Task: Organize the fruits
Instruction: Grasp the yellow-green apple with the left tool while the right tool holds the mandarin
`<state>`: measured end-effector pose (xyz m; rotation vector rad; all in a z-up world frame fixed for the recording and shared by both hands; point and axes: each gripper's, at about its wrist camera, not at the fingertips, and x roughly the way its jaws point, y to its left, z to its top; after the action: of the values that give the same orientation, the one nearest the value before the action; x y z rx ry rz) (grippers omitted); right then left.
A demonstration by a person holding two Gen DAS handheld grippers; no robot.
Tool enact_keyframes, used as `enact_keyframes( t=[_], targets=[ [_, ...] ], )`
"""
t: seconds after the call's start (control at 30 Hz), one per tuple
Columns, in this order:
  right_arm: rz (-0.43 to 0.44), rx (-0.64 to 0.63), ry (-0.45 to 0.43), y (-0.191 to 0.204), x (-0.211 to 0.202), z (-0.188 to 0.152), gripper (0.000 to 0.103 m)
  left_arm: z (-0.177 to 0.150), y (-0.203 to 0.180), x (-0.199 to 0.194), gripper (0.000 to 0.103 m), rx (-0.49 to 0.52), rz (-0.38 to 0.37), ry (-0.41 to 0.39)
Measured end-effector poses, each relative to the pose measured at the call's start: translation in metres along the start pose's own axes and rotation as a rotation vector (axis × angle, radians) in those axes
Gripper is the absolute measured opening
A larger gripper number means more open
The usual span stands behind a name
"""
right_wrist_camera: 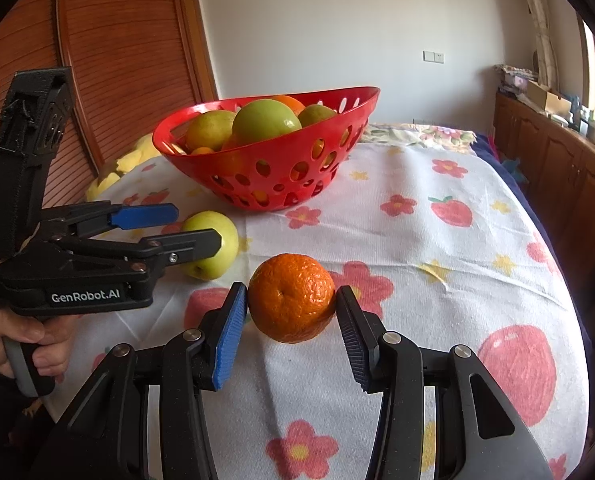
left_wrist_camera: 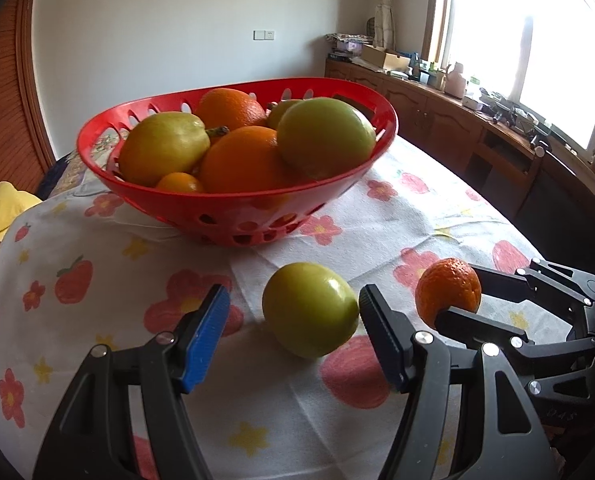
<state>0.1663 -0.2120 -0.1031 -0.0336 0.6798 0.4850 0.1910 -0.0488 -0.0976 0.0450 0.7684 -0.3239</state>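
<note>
We see each hand-held gripper (right_wrist_camera: 291, 316) built of black links with silver screws and ribbed blue pads (right_wrist_camera: 229, 336); the left hand-held gripper (right_wrist_camera: 185, 228) reads "GenRobot.AI" in white.

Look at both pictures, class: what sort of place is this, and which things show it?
Probably a room in a home. A flowered cloth covers the surface under a red fruit basket, wooden cabinets line the window wall, and a curtain hangs by the window.
</note>
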Motion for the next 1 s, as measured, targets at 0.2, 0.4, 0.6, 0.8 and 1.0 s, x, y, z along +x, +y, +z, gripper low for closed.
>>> enact_keyframes(
  t=[0.2,0.4,0.6,0.8,1.0],
  targets=[
    [-0.005,-0.008,-0.004,0.002,-0.002,-0.001,0.046,0.000,-0.004,0.003,0.054,0.007,-0.049,0.018],
    [-0.009,-0.011,-0.009,0.003,-0.002,-0.002,0.046,0.000,-0.003,0.009,0.053,-0.003,-0.082,0.039],
    [-0.010,-0.011,-0.010,0.004,-0.003,-0.002,0.046,0.000,-0.005,0.008,0.051,-0.003,-0.086,0.041],
    [-0.011,-0.013,-0.011,0.004,-0.002,-0.002,0.046,-0.004,0.000,-0.007,0.051,-0.003,-0.051,0.008],
    [-0.009,-0.015,-0.009,0.004,-0.003,-0.002,0.046,-0.009,0.004,-0.030,0.051,0.006,-0.028,-0.041]
  ],
)
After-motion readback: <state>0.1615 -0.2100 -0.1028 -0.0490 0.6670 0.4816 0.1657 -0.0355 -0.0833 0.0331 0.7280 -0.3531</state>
